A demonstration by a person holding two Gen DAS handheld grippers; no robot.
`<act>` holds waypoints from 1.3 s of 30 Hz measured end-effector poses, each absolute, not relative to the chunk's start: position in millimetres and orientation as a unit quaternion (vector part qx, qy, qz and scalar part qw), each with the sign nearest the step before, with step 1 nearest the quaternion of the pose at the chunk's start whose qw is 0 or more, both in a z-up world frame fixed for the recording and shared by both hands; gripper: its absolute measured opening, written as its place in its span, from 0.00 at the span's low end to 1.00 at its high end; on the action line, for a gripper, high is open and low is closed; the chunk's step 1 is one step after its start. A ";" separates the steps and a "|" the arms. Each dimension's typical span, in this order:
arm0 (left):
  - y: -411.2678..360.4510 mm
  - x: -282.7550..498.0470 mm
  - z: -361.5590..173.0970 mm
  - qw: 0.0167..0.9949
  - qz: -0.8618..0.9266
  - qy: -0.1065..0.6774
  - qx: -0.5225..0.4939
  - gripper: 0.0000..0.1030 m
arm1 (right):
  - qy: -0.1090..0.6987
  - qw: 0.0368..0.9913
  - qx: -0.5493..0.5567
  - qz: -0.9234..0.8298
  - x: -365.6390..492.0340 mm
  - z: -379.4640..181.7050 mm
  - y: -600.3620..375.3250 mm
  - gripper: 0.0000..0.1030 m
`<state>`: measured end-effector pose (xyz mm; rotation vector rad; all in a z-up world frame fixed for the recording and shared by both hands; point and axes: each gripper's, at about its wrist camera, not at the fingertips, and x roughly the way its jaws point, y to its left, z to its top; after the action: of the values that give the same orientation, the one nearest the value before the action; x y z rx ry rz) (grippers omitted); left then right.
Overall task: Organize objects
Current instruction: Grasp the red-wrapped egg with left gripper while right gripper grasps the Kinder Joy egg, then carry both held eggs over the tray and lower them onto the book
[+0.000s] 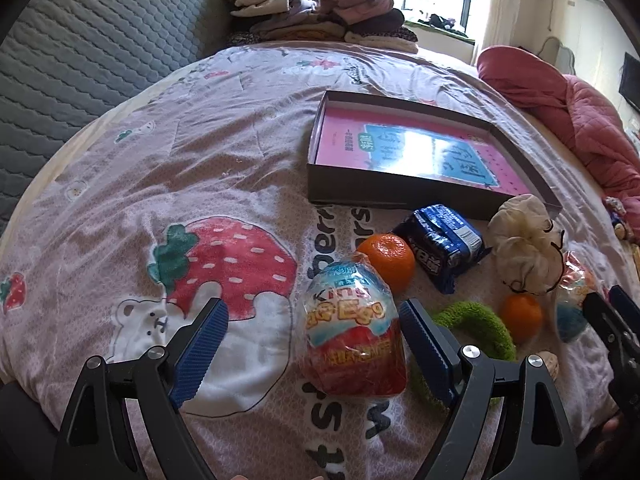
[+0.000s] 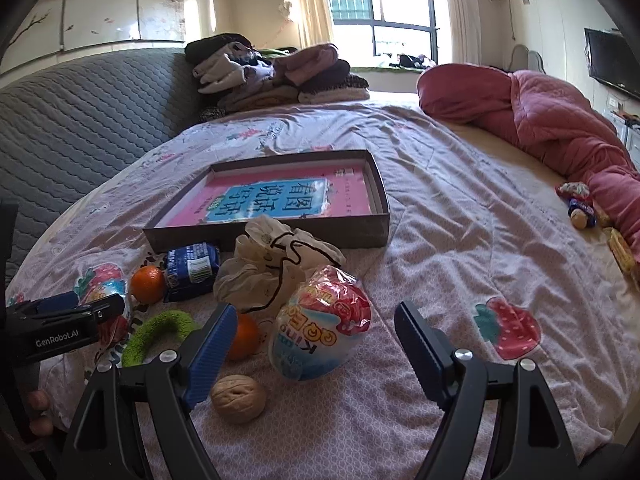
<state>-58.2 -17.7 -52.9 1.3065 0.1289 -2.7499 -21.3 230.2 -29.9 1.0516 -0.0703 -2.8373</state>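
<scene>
On the bed lies a shallow brown box (image 1: pixel 362 190) with a pink book inside; it also shows in the right wrist view (image 2: pixel 372 172). My left gripper (image 1: pixel 314 344) is open around a wrapped toy egg (image 1: pixel 352 336), without touching it. My right gripper (image 2: pixel 316 350) is open around a second toy egg (image 2: pixel 320 326). Between them lie two oranges (image 1: pixel 386 260) (image 1: pixel 522 316), a blue snack pack (image 1: pixel 442 240), a white drawstring pouch (image 1: pixel 520 240), a green fuzzy ring (image 1: pixel 476 320) and a walnut (image 2: pixel 239 398).
A pile of folded clothes (image 1: pixel 316 12) sits at the bed's far end. A pink quilt (image 2: pixel 532 120) is bunched at the right, with small toys (image 2: pixel 580 204) beside it. A grey padded headboard (image 1: pixel 92 52) stands at the left.
</scene>
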 end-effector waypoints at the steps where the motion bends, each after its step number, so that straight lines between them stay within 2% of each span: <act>1: -17.2 -59.2 -53.7 0.049 -0.901 0.041 0.428 0.85 | -0.025 0.054 0.350 -0.935 -22.9 -31.2 230.6 0.78; 12: -25.8 -67.8 -66.3 0.059 -0.890 0.055 0.448 0.85 | -0.063 0.036 0.397 -0.915 -43.5 -51.4 239.7 0.78; 15: -29.8 -71.1 -72.2 0.056 -0.885 0.072 0.457 0.85 | -0.070 0.042 0.407 -0.910 -45.5 -56.6 241.6 0.72; 20: -31.8 -71.7 -76.6 0.051 -0.882 0.081 0.461 0.84 | -0.078 0.057 0.406 -0.909 -43.7 -58.2 242.5 0.54; 23: -30.6 -69.2 -73.6 0.045 -0.885 0.083 0.456 0.72 | -0.072 0.059 0.402 -0.911 -41.8 -56.7 240.9 0.53; 25: -29.9 -68.1 -72.1 0.042 -0.886 0.084 0.453 0.55 | -0.070 0.057 0.398 -0.913 -40.8 -54.6 240.6 0.53; 26: -29.3 -68.2 -71.7 0.041 -0.887 0.081 0.453 0.53 | -0.068 0.058 0.395 -0.914 -39.9 -53.2 240.3 0.53; 39: -35.0 -54.1 -50.7 0.040 -0.905 0.068 0.418 0.52 | -0.041 0.060 0.349 -0.934 -27.4 -30.6 238.9 0.53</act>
<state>-54.1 -35.0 -50.7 1.2805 0.2095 -2.7724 -27.4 238.9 -30.6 1.0570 -0.1234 -2.8278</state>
